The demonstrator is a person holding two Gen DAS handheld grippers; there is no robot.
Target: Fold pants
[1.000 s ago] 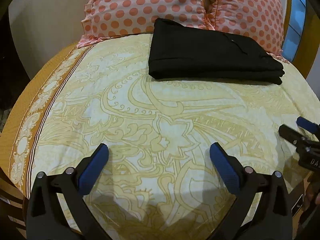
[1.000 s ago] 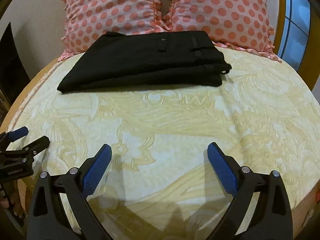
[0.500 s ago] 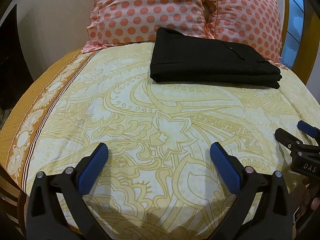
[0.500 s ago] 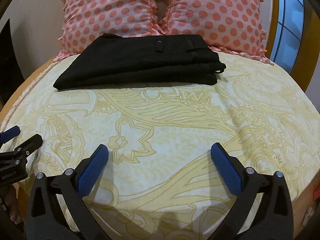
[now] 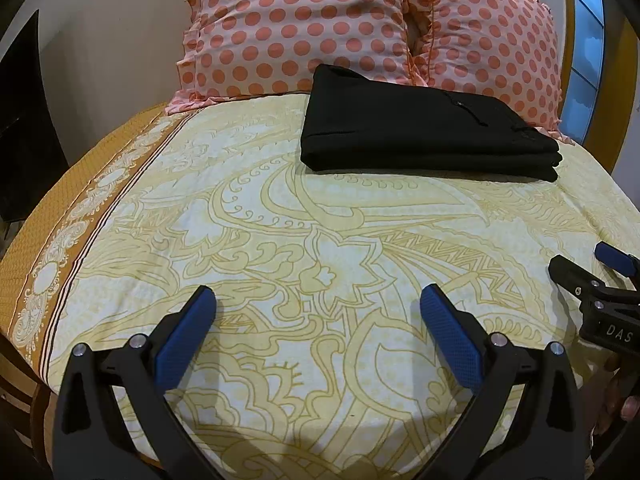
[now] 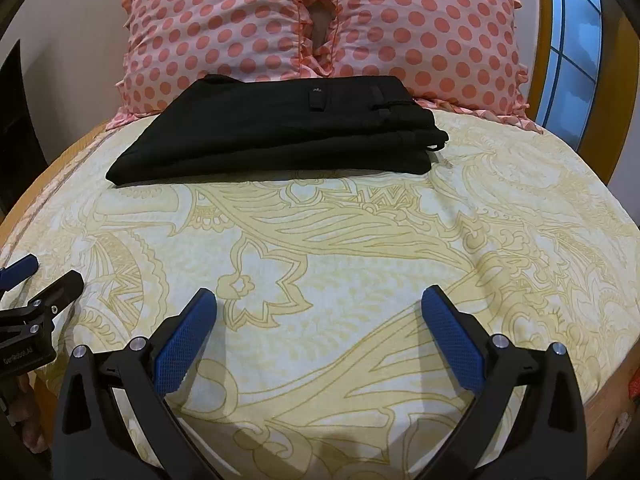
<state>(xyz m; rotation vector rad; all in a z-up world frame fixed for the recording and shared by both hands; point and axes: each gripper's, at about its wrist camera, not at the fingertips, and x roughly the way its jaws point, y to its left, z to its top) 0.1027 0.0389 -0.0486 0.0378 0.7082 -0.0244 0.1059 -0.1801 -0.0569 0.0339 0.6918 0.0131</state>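
**Folded pants lying at the head of the bed**

The bed (image 5: 280, 240) is carrying two dotted pillows (image 6: 224, 20), with black pants (image 6: 280, 132) lying folded against them. Left tongs (image 5: 318, 312) and right tongs (image 6: 319, 312) are hovering near the foot, both spread wide, gripping nothing.
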